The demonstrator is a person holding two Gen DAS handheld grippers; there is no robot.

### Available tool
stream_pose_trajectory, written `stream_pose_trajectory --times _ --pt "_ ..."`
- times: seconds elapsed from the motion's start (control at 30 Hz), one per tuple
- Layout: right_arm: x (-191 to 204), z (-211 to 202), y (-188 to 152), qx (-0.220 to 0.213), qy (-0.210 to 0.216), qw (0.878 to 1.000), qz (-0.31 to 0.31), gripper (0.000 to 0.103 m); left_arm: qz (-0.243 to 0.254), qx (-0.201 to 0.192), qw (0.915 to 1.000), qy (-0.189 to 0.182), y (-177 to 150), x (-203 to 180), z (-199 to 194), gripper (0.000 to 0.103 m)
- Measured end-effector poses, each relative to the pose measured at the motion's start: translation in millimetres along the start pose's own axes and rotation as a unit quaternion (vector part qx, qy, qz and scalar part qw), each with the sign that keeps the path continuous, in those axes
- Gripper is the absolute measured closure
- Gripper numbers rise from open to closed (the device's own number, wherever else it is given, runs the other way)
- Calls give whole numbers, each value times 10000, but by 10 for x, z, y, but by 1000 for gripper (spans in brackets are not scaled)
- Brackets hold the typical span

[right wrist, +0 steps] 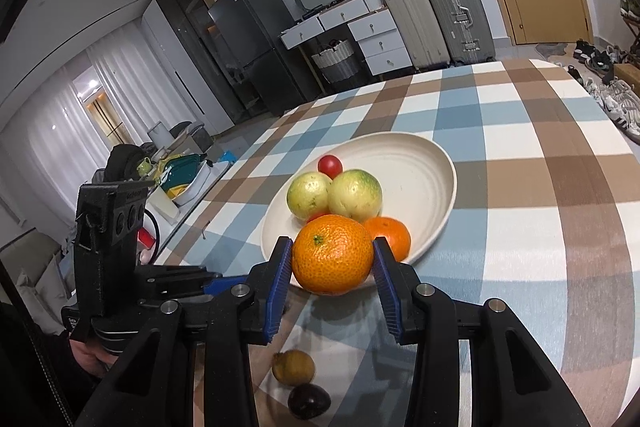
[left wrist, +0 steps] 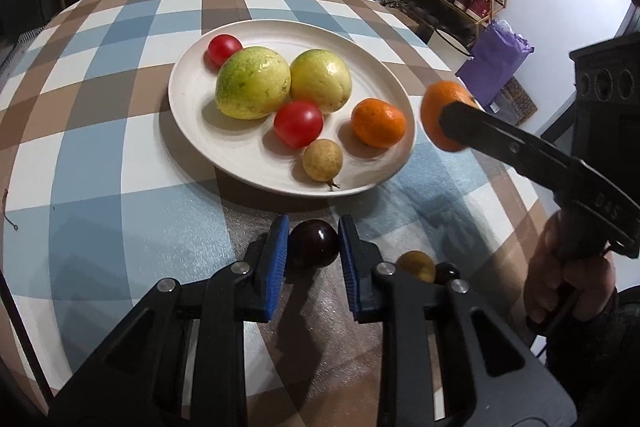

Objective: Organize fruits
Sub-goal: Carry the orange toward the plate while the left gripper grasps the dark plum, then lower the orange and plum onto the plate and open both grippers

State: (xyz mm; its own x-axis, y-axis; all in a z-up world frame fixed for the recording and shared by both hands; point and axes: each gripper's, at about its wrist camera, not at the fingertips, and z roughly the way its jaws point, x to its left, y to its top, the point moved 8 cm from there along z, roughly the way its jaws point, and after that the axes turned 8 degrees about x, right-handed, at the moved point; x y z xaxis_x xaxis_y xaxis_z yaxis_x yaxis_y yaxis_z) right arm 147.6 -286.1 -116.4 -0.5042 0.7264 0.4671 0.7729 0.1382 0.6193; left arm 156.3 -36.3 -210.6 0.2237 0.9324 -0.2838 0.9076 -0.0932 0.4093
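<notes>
With blue pads pressed to either flank of a dark purple plum (left wrist: 313, 243), left gripper (left wrist: 313, 241) nearly fully closed, gripping that fruit just above the checked tablecloth (left wrist: 100, 187). Beyond those jaws, a cream plate (left wrist: 192, 107) bearing two yellow-green guavas (left wrist: 253, 83), two red tomatoes (left wrist: 298, 124), a mandarin (left wrist: 378, 123) and a small yellowish fruit (left wrist: 322, 160). Right of the left jaws, on the cloth, an olive-brown fruit (left wrist: 416, 265) and another dark one (left wrist: 447, 271), touching. Right gripper (right wrist: 332, 261) partly closed, clamped on an orange (right wrist: 332, 261) held in the air, directly before the plate's near rim (right wrist: 440, 227). Below its jaws, the same two small fruits.
</notes>
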Motion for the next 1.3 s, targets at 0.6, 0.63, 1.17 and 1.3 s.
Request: stream_pose_trajectory --times 0.6,0.63,1.17,1.3 --pt "-4 132 412 -106 97 9999 -60 62 129 -488 9986 -136 420 -64 -426 80" --pt "-11 129 434 -115 88 9999 -59 62 147 -505 9985 -143 473 -73 -439 81" --pt "-190 320 765 -73 79 9999 59 62 198 -505 9984 -171 1305 -38 -326 80" --pt "-225 379 824 -9 43 10000 41 62 204 -476 9986 -123 1462 22 -240 80"
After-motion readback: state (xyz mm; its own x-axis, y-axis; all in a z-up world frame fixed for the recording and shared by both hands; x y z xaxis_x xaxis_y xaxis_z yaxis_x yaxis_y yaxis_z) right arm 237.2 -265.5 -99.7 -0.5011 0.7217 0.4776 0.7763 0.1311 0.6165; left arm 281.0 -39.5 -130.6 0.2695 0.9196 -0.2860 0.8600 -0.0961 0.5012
